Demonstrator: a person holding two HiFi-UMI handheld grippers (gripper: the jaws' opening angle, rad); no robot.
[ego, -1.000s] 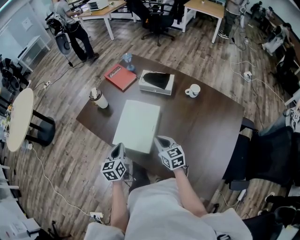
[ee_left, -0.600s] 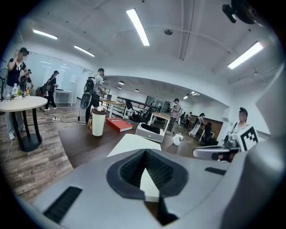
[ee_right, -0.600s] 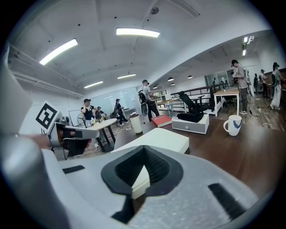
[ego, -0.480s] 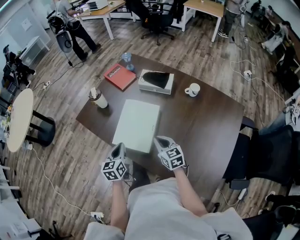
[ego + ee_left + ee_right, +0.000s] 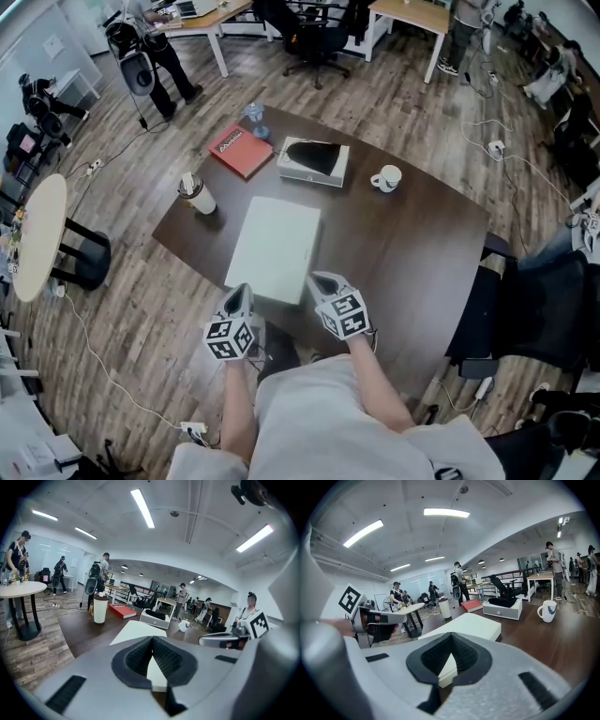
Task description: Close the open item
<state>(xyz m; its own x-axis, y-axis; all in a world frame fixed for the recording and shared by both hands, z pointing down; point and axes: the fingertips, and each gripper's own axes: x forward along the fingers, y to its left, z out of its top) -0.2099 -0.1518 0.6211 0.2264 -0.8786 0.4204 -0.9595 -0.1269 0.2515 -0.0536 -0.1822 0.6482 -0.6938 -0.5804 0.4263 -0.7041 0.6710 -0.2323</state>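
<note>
A flat white case point(image 5: 274, 248) lies closed in the middle of the dark table point(image 5: 412, 244), its near edge just ahead of both grippers. Behind it stands an open white box point(image 5: 313, 161) with something black inside. My left gripper point(image 5: 240, 292) and right gripper point(image 5: 319, 279) hover side by side at the table's near edge, both shut with nothing between the jaws. In the left gripper view the shut left gripper point(image 5: 151, 639) points at the white case point(image 5: 136, 631), with the open box point(image 5: 156, 618) beyond. The right gripper point(image 5: 451, 637) points at the same case point(image 5: 468, 625) and box point(image 5: 502, 607).
A red book point(image 5: 240, 152) and a clear bottle point(image 5: 255, 117) sit at the table's far left, a lidded paper cup point(image 5: 196, 196) at its left edge, a white mug point(image 5: 386, 179) at the far right. Black chair point(image 5: 544, 309) stands on the right; people stand around the desks behind.
Both grippers and the things on the table stay where they were. Only the people at the far left of the room have shifted.
</note>
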